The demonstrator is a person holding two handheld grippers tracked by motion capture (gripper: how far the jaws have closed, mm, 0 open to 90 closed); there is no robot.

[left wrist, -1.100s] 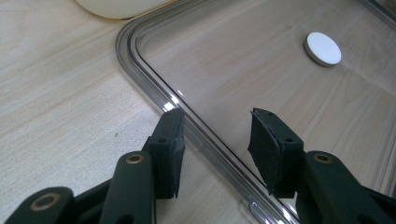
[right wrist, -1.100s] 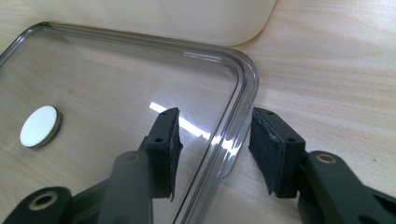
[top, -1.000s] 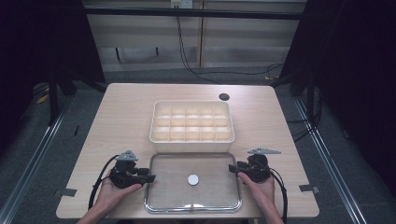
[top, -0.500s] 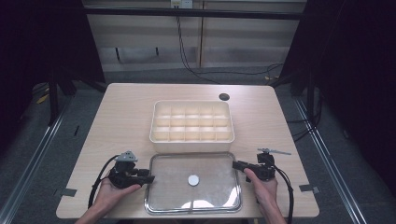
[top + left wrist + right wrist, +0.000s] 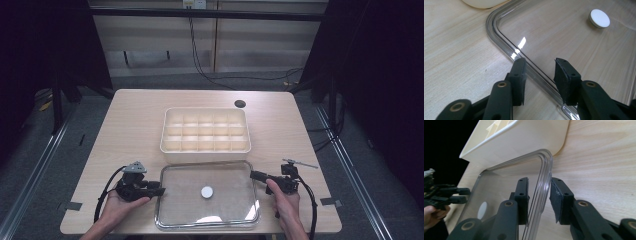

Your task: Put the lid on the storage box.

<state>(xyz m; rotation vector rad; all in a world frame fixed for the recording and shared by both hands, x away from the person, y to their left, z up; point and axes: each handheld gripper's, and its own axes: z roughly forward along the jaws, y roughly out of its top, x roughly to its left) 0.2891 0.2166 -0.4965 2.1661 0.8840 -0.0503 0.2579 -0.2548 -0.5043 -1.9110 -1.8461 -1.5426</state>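
Note:
A clear lid (image 5: 225, 212) with a white round knob (image 5: 207, 192) lies flat on the wooden table, just in front of a cream compartment box (image 5: 205, 146). My left gripper (image 5: 161, 190) sits at the lid's left edge. In the left gripper view its jaws (image 5: 539, 75) stand open astride the lid's rim (image 5: 499, 32), with the knob (image 5: 599, 18) farther off. My right gripper (image 5: 256, 175) is at the lid's right edge, rolled on its side. In the right gripper view (image 5: 539, 187) it is open, with the rim (image 5: 546, 167) running between the pads, close to the right one.
The box (image 5: 524, 142) has several empty compartments and stands right behind the lid. A dark round hole (image 5: 240, 104) marks the table's far side. Bare wood lies left and right of the box. The left gripper (image 5: 468, 195) shows across the lid in the right gripper view.
My right gripper has rolled onto its side and shifted slightly right, its jaws now astride the lid's right rim. The left gripper and the lid have barely moved.

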